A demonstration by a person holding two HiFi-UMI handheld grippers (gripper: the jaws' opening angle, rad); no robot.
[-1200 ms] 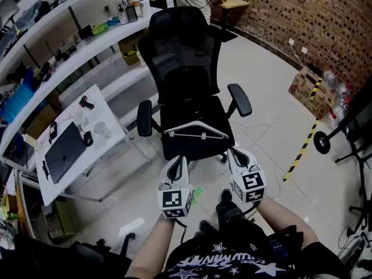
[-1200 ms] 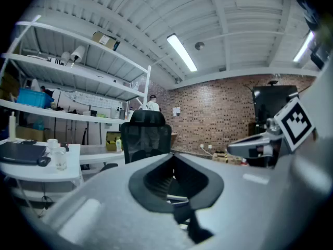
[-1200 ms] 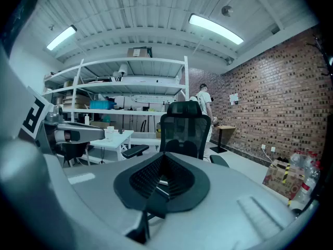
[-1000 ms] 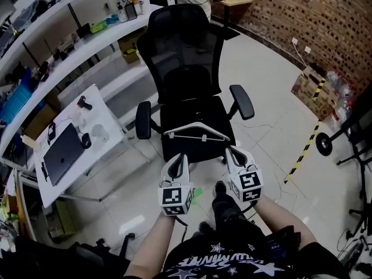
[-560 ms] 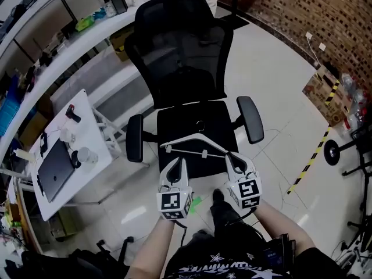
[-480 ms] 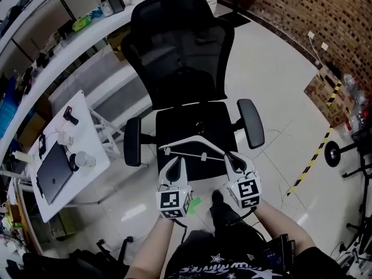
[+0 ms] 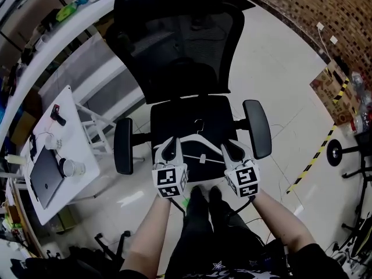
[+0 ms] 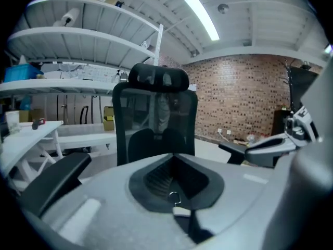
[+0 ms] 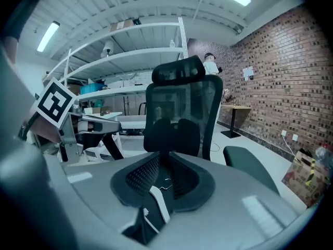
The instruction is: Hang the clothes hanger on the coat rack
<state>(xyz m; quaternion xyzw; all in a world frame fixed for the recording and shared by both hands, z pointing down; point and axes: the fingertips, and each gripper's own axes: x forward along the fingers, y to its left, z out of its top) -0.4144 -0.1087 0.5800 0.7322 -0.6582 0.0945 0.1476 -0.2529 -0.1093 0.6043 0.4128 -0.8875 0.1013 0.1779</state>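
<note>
A white clothes hanger [image 7: 202,158] lies flat on the black seat of an office chair [image 7: 192,112], its hook [image 7: 199,123] pointing at the backrest. My left gripper [image 7: 168,146] hangs over the hanger's left end and my right gripper [image 7: 231,148] over its right end. In the left gripper view the left gripper's [image 8: 174,156] fingertips meet, and the hanger's hook [image 8: 174,196] shows through the hollow behind them. The right gripper's [image 9: 160,159] jaws have just been opening. A narrow gap parts its tips, and the hanger's arm [image 9: 157,199] lies below them, unpinched.
The chair's armrests [image 7: 257,128] [image 7: 122,146] flank both grippers. A small white table [image 7: 49,156] with a laptop and cups stands at the left. Long white shelves run behind it. A brick wall and a cardboard box [image 7: 331,86] are at the right. A dark pole stand [image 8: 287,79] rises by the wall.
Both grippers have moved forward and down from in front of the chair to the hanger's two ends. The hanger has stayed on the seat.
</note>
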